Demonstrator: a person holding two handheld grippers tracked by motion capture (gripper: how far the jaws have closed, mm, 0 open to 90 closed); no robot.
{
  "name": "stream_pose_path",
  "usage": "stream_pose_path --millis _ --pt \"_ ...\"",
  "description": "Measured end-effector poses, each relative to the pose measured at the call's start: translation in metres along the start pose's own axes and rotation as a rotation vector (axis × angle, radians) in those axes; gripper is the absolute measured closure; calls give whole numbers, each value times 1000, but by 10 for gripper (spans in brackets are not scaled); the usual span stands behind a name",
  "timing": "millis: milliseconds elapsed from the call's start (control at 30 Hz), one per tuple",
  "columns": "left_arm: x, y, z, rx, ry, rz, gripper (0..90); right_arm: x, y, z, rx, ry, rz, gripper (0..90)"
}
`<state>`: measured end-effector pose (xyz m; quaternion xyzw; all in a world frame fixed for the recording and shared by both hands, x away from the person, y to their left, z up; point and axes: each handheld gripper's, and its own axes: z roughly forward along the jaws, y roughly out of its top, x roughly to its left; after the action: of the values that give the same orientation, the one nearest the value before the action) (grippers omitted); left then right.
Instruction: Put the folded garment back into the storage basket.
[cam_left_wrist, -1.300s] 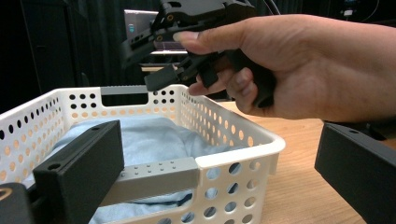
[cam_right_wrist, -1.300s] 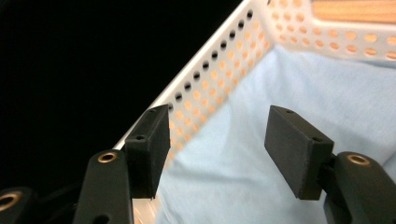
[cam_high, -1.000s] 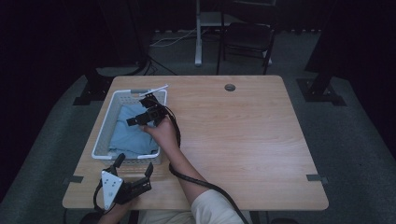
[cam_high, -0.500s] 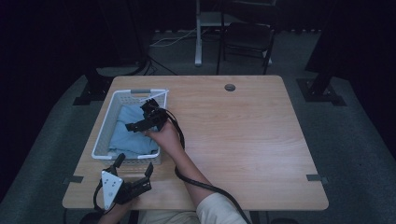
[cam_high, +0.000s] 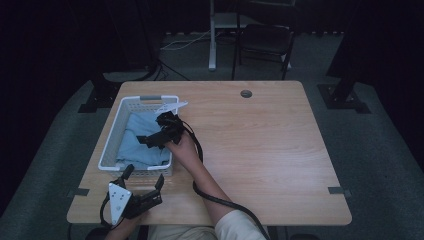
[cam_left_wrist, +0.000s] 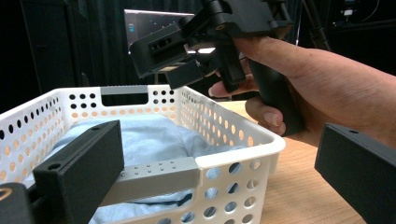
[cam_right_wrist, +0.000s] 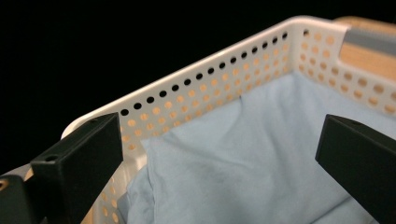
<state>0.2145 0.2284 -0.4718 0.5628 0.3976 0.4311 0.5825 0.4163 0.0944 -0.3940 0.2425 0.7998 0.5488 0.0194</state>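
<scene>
A white perforated basket stands at the table's left and holds a light blue cloth. My right gripper hovers over the basket's right side, pointing down into it. Its jaws have just been opening and now stand open above the cloth, with nothing between them. Near the table's front left edge my left gripper lies open, facing the basket's near wall. From there the right gripper and the hand holding it show above the rim.
The wooden table stretches off to the right of the basket. A black cable runs from the right gripper along the forearm. A round cable hole sits near the far edge. A white strip lies on the basket's far right corner.
The right gripper has shifted a little toward the near side over the basket, and its jaws have spread. The left gripper has stayed where it was.
</scene>
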Motion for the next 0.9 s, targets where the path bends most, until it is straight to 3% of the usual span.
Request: stream_pose_path --millis 267,533,900 --pt "0 0 0 -1 0 1 26 4 -6 -10 -89 -12 -84 8" --pt "0 0 0 0 1 0 26 7 -11 -20 -89 -14 -119 7" --pt "0 0 0 0 0 -1 27 3 -23 -34 -116 -18 -109 8"
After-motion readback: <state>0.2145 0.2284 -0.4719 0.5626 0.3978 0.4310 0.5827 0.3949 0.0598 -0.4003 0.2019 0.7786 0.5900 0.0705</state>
